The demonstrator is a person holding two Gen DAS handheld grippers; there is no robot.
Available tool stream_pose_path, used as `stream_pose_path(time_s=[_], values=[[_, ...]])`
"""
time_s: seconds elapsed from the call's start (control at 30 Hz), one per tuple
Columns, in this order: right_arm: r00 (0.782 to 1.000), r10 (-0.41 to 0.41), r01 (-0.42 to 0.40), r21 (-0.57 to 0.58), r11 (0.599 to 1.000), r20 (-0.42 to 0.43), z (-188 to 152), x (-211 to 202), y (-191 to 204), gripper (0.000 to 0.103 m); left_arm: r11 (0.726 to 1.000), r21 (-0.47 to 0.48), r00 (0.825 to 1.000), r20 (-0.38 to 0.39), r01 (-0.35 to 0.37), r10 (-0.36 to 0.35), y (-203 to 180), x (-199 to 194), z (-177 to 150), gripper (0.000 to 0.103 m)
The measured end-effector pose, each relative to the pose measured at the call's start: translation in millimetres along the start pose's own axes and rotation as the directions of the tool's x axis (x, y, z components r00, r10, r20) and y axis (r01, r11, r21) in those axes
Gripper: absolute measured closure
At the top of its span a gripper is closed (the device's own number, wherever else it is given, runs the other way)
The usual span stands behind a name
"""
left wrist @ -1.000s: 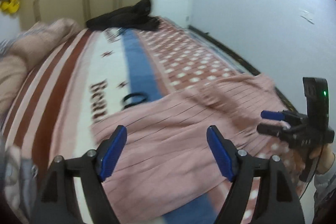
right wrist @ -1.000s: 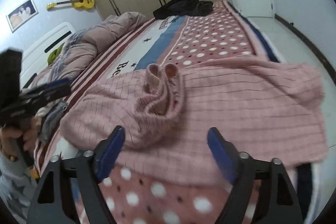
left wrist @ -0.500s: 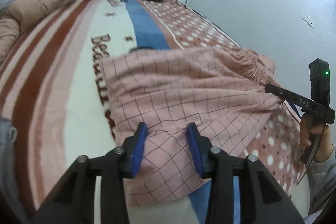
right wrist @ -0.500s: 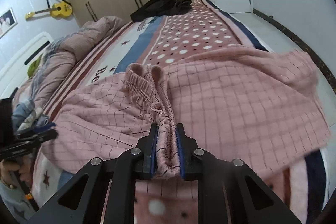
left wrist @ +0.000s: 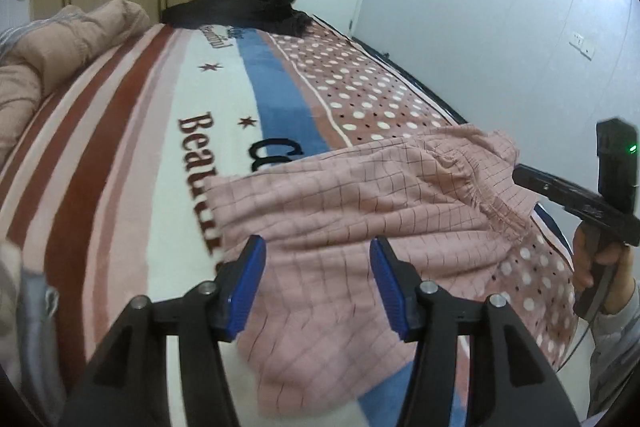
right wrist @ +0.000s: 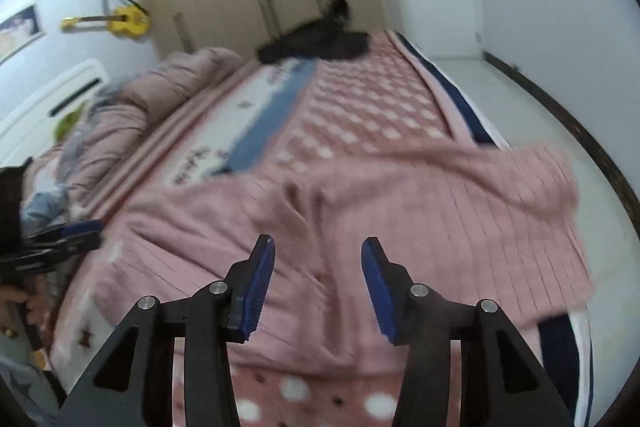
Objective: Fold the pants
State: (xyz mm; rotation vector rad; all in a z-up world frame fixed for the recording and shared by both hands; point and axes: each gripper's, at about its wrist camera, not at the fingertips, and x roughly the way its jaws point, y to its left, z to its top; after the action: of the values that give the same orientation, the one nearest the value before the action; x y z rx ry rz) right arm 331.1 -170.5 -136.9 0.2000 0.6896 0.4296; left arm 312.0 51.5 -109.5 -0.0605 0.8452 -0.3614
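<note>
Pink checked pants (left wrist: 360,211) lie spread on the bed's near part, also blurred in the right wrist view (right wrist: 400,211). Their gathered waistband (left wrist: 480,199) lies toward the right side. My left gripper (left wrist: 316,283) is open and empty just above the pants' near edge. My right gripper (right wrist: 318,287) is open and empty above the pants. It shows from the side in the left wrist view (left wrist: 568,195), at the waistband end. The left gripper shows at the left edge of the right wrist view (right wrist: 60,239).
The bed's blanket (left wrist: 120,147) has stripes, lettering and polka dots. A dark garment (left wrist: 240,7) lies at the far end. A pink duvet (left wrist: 48,43) is heaped at the left. A wall (left wrist: 500,7) and floor (right wrist: 520,99) run along the right side.
Both grippers were shut on the pants half a second ago; now both have opened and drawn back. The pants lie let go on the bed.
</note>
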Motion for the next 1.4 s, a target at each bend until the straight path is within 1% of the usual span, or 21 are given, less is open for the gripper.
stream_pose_path(time_s=[0.07, 0.1, 0.13, 0.2, 0.27, 0.37, 0.4, 0.43, 0.5, 0.63, 0.7, 0.77, 0.83, 0.87, 0.93, 0.97, 1.03, 1.07, 1.2, 1.27, 1.4], values=[[0.993, 0.108, -0.109, -0.026, 0.994, -0.047, 5.4, 14.3, 15.6, 0.062, 1.000, 0.000, 0.999, -0.042, 0.023, -0.023, 0.7, 18.8, 6.1, 0.053], [0.986, 0.141, -0.146, -0.046, 0.988, -0.089, 6.3, 26.5, 23.6, 0.066, 1.000, -0.001, 0.998, -0.062, 0.028, -0.028, 1.9, 28.7, 7.9, 0.053], [0.982, 0.147, -0.155, -0.062, 0.986, -0.117, 6.0, 36.7, 28.7, 0.066, 1.000, -0.003, 0.997, -0.077, 0.022, -0.022, 3.7, 38.9, 9.9, 0.053], [0.980, 0.123, -0.138, -0.086, 0.987, -0.153, 6.5, 60.0, 32.5, 0.066, 1.000, -0.009, 0.997, -0.081, -0.004, 0.003, 9.2, 53.8, 15.6, 0.053], [0.977, 0.106, -0.119, -0.060, 0.991, -0.184, 8.0, 82.2, 25.4, 0.066, 1.000, -0.018, 0.996, -0.085, -0.017, 0.016, 13.0, 64.3, 21.2, 0.053], [0.980, 0.073, -0.080, -0.031, 0.996, -0.186, 14.9, 104.1, 9.1, 0.067, 0.998, -0.011, 0.994, -0.092, -0.054, 0.053, 20.2, 79.8, 32.2, 0.053], [0.981, 0.066, -0.071, -0.020, 0.997, -0.184, 16.8, 109.8, 0.5, 0.071, 0.998, -0.012, 0.994, -0.090, -0.065, 0.064, 22.8, 84.3, 34.9, 0.053], [0.981, 0.064, -0.068, -0.011, 0.998, -0.184, 17.3, 113.8, -5.2, 0.076, 0.997, -0.021, 0.994, -0.082, -0.078, 0.076, 26.9, 90.0, 39.0, 0.054], [0.981, 0.073, -0.071, 0.017, 0.997, -0.181, 19.4, 120.1, -14.8, 0.079, 0.995, -0.042, 0.994, -0.071, -0.090, 0.087, 33.5, 96.4, 44.6, 0.055], [0.985, 0.063, -0.060, 0.025, 0.998, -0.162, 18.9, 121.5, -16.3, 0.081, 0.991, -0.087, 0.994, -0.058, -0.097, 0.092, 44.3, 106.2, 51.5, 0.055], [0.985, 0.052, -0.053, 0.002, 0.999, -0.161, 18.2, 117.4, -11.2, 0.078, 0.991, -0.080, 0.993, -0.058, -0.107, 0.102, 39.7, 101.1, 51.4, 0.056], [0.988, 0.036, -0.040, -0.021, 0.999, -0.149, 17.4, 104.9, -4.7, 0.073, 0.993, -0.045, 0.993, -0.033, -0.113, 0.112, 30.1, 83.8, 47.9, 0.055], [0.991, 0.051, -0.056, -0.039, 0.998, -0.126, 15.1, 89.6, 0.5, 0.057, 0.994, -0.025, 0.994, -0.010, -0.107, 0.107, 22.3, 65.3, 42.0, 0.049], [0.992, 0.052, -0.059, -0.057, 0.997, -0.114, 12.5, 80.1, 4.0, 0.055, 0.996, -0.024, 0.996, -0.004, -0.089, 0.088, 19.3, 55.0, 36.9, 0.047], [0.993, 0.047, -0.059, -0.109, 0.992, -0.104, 5.5, 63.0, 11.6, 0.054, 0.998, -0.022, 0.999, 0.000, -0.054, 0.054, 15.6, 39.5, 25.2, 0.043], [0.994, 0.037, -0.052, -0.144, 0.988, -0.105, -0.2, 53.7, 16.4, 0.054, 0.998, -0.015, 0.999, -0.004, -0.053, 0.053, 14.2, 36.3, 21.4, 0.043], [0.993, 0.017, -0.037, -0.181, 0.983, -0.113, -7.8, 45.7, 20.7, 0.047, 0.997, -0.004, 0.997, -0.021, -0.074, 0.074, 12.5, 30.4, 7.7, 0.043], [0.992, -0.009, -0.016, -0.201, 0.979, -0.122, -14.1, 41.9, 22.5, 0.046, 0.997, -0.008, 0.996, -0.039, -0.075, 0.075, 14.1, 29.6, -1.1, 0.043], [0.988, -0.063, 0.027, -0.242, 0.970, -0.141, -30.1, 41.6, 22.1, 0.046, 0.997, -0.045, 0.995, -0.083, -0.059, 0.055, 22.0, 37.6, -24.6, 0.043], [0.983, -0.078, 0.037, -0.237, 0.971, -0.165, -37.5, 49.1, 19.0, 0.046, 0.997, -0.067, 0.992, -0.118, -0.041, 0.033, 26.3, 48.1, -35.9, 0.043], [0.979, -0.106, 0.057, -0.268, 0.962, -0.174, -46.2, 57.7, 20.5, 0.041, 0.998, -0.051, 0.993, -0.113, -0.045, 0.039, 23.6, 54.4, -43.5, 0.043]])
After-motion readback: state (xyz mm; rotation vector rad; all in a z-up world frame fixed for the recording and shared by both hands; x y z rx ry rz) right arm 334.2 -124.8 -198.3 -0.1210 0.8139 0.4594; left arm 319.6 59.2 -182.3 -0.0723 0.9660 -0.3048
